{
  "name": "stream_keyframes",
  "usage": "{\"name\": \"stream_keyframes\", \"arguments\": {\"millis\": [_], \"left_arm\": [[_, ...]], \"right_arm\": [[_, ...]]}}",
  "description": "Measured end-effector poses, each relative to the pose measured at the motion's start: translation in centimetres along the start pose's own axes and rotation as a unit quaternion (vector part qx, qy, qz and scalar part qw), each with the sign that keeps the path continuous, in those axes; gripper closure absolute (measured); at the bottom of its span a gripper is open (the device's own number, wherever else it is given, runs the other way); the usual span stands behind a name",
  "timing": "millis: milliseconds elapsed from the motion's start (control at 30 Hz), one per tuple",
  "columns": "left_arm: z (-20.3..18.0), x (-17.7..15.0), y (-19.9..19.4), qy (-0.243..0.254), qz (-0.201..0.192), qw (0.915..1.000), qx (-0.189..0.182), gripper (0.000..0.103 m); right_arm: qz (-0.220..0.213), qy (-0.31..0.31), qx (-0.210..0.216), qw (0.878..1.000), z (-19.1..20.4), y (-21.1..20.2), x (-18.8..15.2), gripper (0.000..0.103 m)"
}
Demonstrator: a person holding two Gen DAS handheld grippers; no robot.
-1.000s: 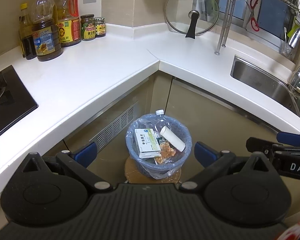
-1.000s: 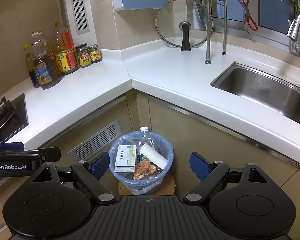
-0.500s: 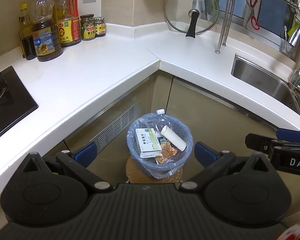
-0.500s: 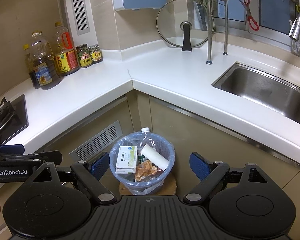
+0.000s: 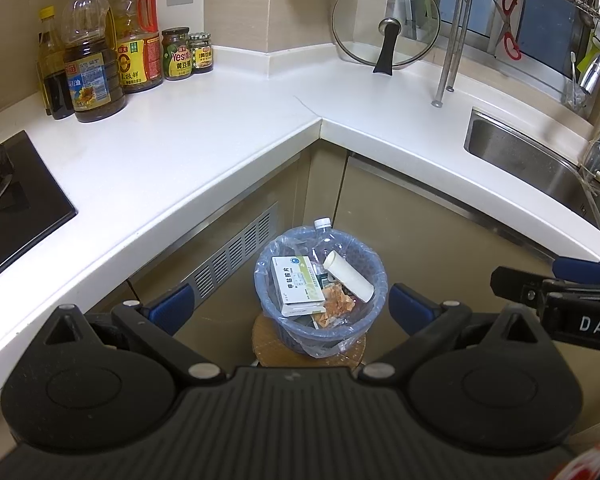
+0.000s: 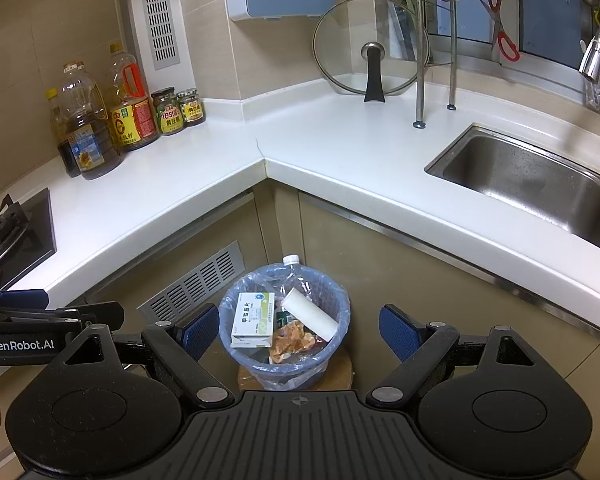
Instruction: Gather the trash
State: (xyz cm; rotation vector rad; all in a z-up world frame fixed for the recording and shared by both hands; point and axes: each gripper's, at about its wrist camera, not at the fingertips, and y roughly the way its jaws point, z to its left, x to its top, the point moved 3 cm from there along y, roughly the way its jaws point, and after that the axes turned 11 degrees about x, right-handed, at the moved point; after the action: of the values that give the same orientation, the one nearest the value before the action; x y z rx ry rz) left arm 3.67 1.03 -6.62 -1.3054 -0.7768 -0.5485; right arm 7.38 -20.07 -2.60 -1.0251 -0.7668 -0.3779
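Left wrist view: left claw (image 5: 291,307) and right claw (image 6: 293,327) both gape wide, empty, above the trash bin (image 5: 288,330).

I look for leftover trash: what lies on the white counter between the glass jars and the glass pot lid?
Nothing: the white counter is bare between the glass jars and glass pot lid, in both views.

The round plastic trash basket (image 5: 374,280) is pale blue under a clear bag liner. Inside lie a white medicine box (image 5: 296,286) with a green stripe and dark print, a plain white paper tube (image 5: 348,276), and crumpled orange-brown wrapping (image 5: 334,306), possibly food scraps. The corner countertop (image 5: 204,132) is plain white, the cabinet fronts (image 6: 400,264) beige. Both grippers are black with blue pads (image 6: 198,330). Red-handled scissors (image 6: 500,28) hang by the window.
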Motion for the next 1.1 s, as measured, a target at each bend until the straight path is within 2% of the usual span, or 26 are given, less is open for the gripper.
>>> {"name": "stream_keyframes", "arguments": {"millis": [1100], "left_arm": [[-0.24, -0.02, 0.11, 0.001, 0.0, 1.0, 0.001, 0.001]], "right_arm": [[-0.001, 0.0, -0.001, 1.0, -0.28, 0.22, 0.27, 0.016]]}}
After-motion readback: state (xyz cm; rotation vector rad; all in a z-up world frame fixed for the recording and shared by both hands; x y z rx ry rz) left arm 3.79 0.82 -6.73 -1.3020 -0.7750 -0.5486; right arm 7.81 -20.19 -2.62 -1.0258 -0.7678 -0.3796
